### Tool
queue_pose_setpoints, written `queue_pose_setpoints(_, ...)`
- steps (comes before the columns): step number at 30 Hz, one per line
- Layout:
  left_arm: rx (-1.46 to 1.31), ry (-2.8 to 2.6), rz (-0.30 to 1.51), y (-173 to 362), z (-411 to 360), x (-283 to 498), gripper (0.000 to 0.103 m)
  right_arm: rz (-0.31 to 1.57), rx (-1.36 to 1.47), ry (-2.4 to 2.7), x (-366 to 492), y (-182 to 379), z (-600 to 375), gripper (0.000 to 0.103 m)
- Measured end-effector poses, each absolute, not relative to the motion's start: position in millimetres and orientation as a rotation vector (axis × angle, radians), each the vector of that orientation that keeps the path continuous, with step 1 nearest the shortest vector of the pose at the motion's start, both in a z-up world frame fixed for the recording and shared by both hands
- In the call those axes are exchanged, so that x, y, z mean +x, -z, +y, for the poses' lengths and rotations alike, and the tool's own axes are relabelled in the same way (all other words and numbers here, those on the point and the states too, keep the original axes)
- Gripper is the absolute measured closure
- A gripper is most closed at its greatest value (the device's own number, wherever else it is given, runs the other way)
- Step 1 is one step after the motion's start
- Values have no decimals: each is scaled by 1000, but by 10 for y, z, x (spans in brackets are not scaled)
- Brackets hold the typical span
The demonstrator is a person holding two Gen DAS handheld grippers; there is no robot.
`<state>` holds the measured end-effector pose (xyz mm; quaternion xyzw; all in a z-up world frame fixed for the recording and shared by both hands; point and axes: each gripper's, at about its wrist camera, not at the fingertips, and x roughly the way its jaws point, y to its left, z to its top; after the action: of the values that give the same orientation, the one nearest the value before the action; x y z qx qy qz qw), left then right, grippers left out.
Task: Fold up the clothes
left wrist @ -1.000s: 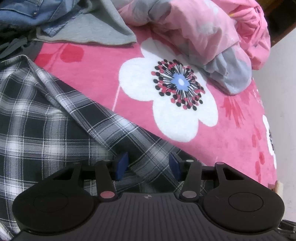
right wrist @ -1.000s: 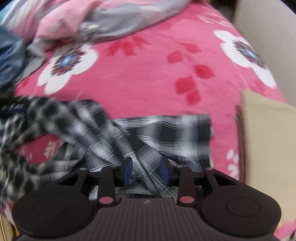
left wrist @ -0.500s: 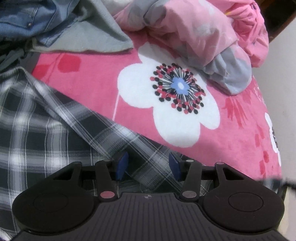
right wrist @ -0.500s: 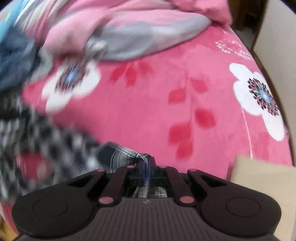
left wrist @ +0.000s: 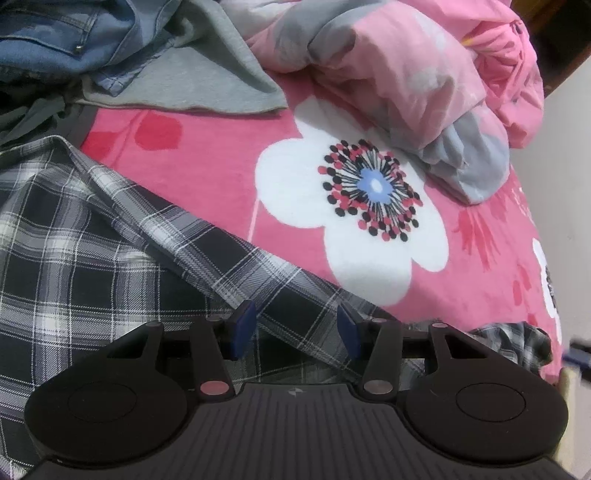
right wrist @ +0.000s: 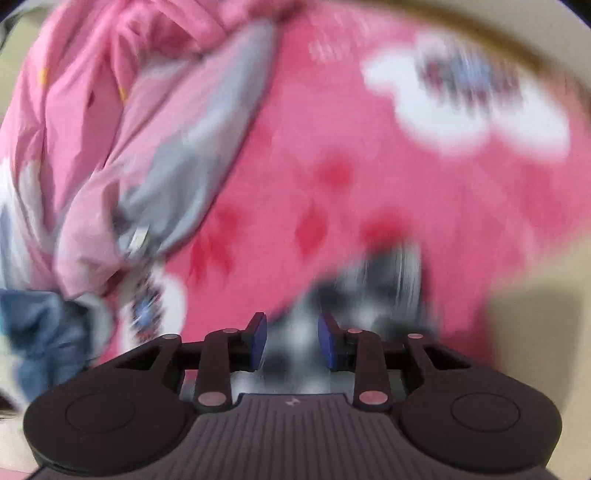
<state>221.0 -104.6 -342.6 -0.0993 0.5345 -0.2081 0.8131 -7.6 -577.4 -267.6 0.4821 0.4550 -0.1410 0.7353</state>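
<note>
Plaid shirt (left wrist: 92, 266) lies spread on the pink flowered blanket (left wrist: 221, 177), left of the large white flower (left wrist: 351, 221) printed on it. One plaid strip runs diagonally from the shirt's upper edge down toward the left gripper (left wrist: 295, 326).

Left gripper: blue pads spread apart, plaid cloth lying in the gap between them, pads not pressing on it as far as the view shows.

Beyond the white flower, a bunched pink-and-grey quilt (left wrist: 424, 85). Up and to the left of the flower, a grey garment (left wrist: 207, 81) and blue jeans (left wrist: 62, 33) in a heap, touching the shirt's far edge.

Right wrist view is heavily blurred. Right gripper (right wrist: 291, 341): jaws opening, a gap visible between the blue pads; a smeared black-and-white patch, the plaid shirt (right wrist: 369, 288), sits in and just past the gap. Cannot tell whether the pads touch it. Pink blanket (right wrist: 369, 166) fills the view behind; quilt (right wrist: 129, 129) at left, jeans (right wrist: 40, 325) at lower left.
</note>
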Motion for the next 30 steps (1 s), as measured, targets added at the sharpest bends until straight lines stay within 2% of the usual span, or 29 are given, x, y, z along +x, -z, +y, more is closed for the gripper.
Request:
queue_pose_setpoints(5, -239, 432, 1147, 3470, -1007, 2233, 55, 1057, 1353, 451, -654, 3073, -5546, 70)
queue_pose_setpoints(10, -242, 408, 1151, 3516, -992, 2268, 55, 1005, 1381, 586, -855, 3361, -5501, 71)
queue_pose_setpoints(12, -243, 406, 1152, 3526, -989, 2276, 55, 948, 1427, 604, -903, 3434, -5463, 75)
queue_pose_setpoints(14, -254, 404, 1151, 3532, -980, 2283, 55, 883, 1424, 581, -902, 3408, -5437, 98)
queue_pose_setpoints(16, -274, 401, 1149, 3533, -965, 2292, 55, 803, 1422, 563, -885, 3302, -5437, 102)
queue_pose_setpoints(26, -351, 383, 1069, 3454, -962, 2405, 55, 524, 1375, 421, -444, 2595, -5811, 103)
queue_pose_setpoints(30, -367, 374, 1023, 3449, -1032, 2513, 55, 463, 1350, 384, 1, 2579, -6066, 103)
